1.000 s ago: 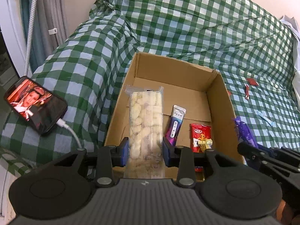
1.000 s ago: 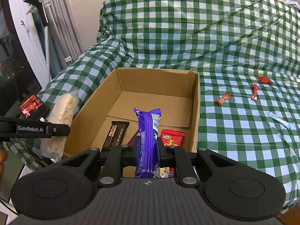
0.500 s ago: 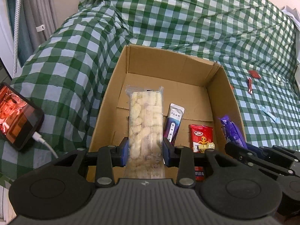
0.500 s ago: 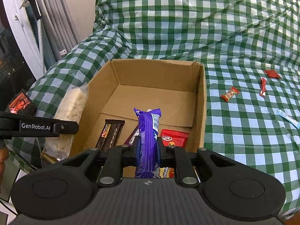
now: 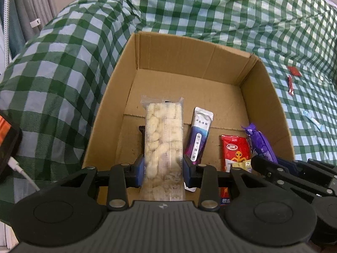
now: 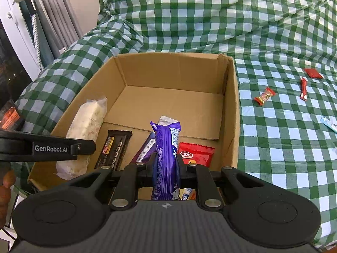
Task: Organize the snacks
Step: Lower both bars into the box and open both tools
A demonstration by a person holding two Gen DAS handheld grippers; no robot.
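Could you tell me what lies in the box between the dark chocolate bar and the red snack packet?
A purple-and-white sachet lies between them on the cardboard box floor, seen in the right wrist view.

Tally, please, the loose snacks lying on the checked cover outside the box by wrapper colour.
Red: 3 (sachet, red stick, candy with a gold middle)
Light blue: 1 (blue stick)
Total: 4

A home bedroom: a bed under a green checked cover (image 6: 210, 21), with grey curtains (image 6: 54, 21) beside it.
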